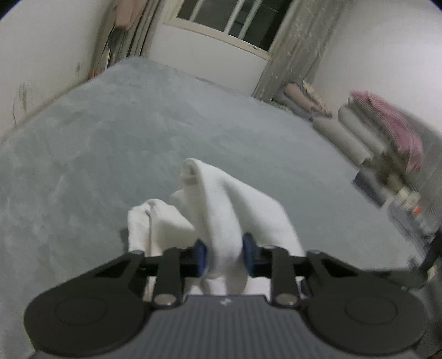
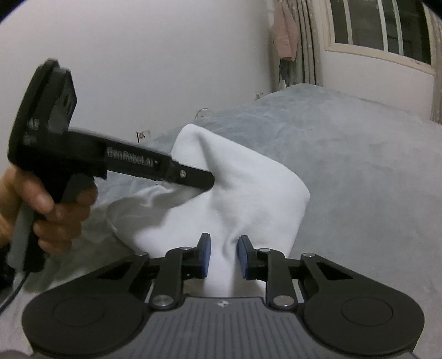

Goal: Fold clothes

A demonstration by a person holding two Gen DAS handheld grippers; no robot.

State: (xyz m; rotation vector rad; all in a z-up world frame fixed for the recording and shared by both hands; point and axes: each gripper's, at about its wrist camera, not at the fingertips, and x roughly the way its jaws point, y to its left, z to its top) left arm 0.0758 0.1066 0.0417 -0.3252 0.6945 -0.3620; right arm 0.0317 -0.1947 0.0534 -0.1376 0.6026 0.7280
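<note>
A white garment [image 1: 221,204] is lifted off a grey-blue bed cover [image 1: 110,138]. My left gripper [image 1: 224,255] is shut on a bunched fold of it, its blue pads pinching the cloth. In the right wrist view the same white garment [image 2: 248,187] hangs in a draped peak. My right gripper [image 2: 223,255] is shut on its lower edge. The left gripper also shows there from the side [image 2: 208,179], held by a hand, its tip buried in the cloth at the left.
The bed cover [image 2: 359,179] spreads wide ahead. Rolled grey bedding and a pink cloth [image 1: 386,129] are stacked at the right edge. A white wall [image 2: 165,69] runs along the left side, a window [image 1: 234,19] and curtains at the far end.
</note>
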